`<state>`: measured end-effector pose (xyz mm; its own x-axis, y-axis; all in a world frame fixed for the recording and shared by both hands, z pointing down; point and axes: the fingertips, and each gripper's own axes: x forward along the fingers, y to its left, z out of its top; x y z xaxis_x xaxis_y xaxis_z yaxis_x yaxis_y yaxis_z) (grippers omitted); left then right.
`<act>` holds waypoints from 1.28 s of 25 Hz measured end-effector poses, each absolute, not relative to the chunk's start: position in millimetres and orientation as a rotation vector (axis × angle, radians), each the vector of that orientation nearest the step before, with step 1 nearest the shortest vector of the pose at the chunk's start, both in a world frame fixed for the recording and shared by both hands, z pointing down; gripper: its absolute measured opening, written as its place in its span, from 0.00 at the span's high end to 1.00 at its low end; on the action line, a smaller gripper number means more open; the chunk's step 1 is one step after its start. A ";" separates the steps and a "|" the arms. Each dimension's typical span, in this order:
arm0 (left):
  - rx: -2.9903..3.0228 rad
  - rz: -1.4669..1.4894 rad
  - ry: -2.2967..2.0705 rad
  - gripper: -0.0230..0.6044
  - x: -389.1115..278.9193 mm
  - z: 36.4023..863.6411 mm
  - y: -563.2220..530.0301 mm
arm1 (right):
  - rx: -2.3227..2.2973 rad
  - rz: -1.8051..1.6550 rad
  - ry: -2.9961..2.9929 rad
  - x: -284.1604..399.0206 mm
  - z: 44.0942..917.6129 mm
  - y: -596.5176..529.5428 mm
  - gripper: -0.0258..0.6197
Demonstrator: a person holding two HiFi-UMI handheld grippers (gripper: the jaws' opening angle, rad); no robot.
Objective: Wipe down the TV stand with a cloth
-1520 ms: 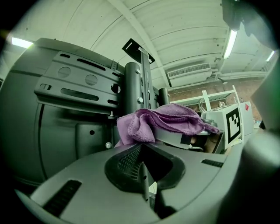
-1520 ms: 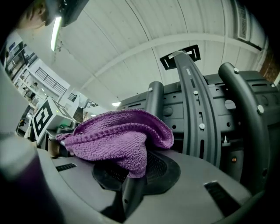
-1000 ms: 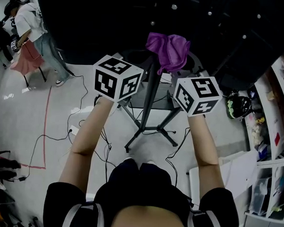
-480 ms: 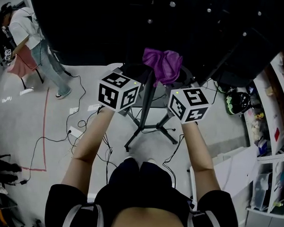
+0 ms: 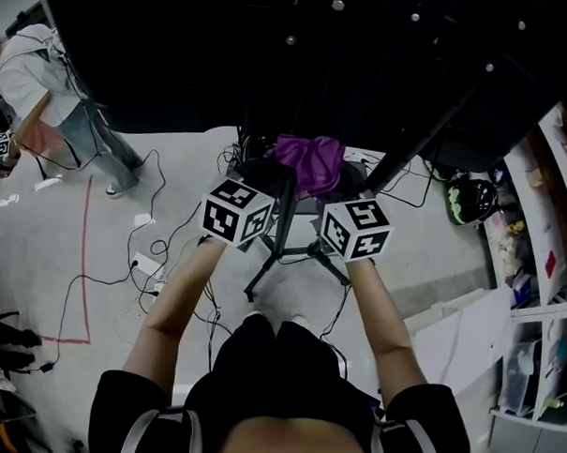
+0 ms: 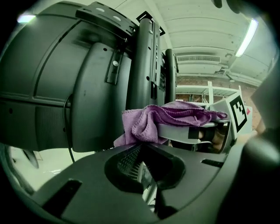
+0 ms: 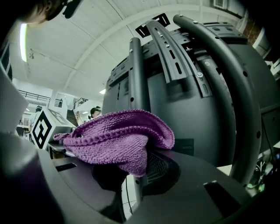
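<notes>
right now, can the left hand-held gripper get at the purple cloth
Probably yes. The purple cloth lies at the stand's shelf just ahead and right of the left hand-held gripper, nothing between them in its view. The right hand-held gripper sits close by the cloth and may crowd it.

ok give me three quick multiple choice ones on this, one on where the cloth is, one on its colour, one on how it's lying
1. Where is the cloth?
A. over the stand's dark tray, just ahead of the left gripper and the right gripper
B. on top of the left gripper's cube
C. on top of the right gripper's cube

2. What colour is the cloth?
A. green
B. white
C. purple

3. How does the cloth lie?
A. spread flat
B. bunched in loose folds
C. rolled into a tight tube

Answers:
1 A, the head view shows it beyond both cubes, over the tray.
2 C, it is purple in all three views.
3 B, both gripper views show a heaped, folded lump.
</notes>
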<state>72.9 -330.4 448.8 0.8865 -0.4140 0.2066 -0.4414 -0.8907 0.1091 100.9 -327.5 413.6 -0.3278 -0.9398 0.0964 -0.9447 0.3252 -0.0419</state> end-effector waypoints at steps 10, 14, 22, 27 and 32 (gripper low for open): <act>2.842 0.336 -0.657 0.95 78.7 537.7 -330.0 | 1.816 0.353 -2.447 105.3 500.3 -327.0 0.86; 2.830 0.331 -0.666 0.95 79.9 562.4 -331.2 | 1.827 0.416 -2.408 106.2 524.2 -328.3 0.86; 2.763 0.469 -0.713 0.95 80.7 621.4 -322.3 | 1.842 0.607 -2.307 103.6 580.9 -321.6 0.86; 2.801 0.464 -0.643 0.95 75.3 616.6 -296.2 | 1.874 0.655 -2.327 100.5 581.9 -298.0 0.86; 2.884 0.345 -0.496 0.95 86.0 552.1 -270.0 | 1.921 0.517 -2.367 112.3 516.2 -272.1 0.86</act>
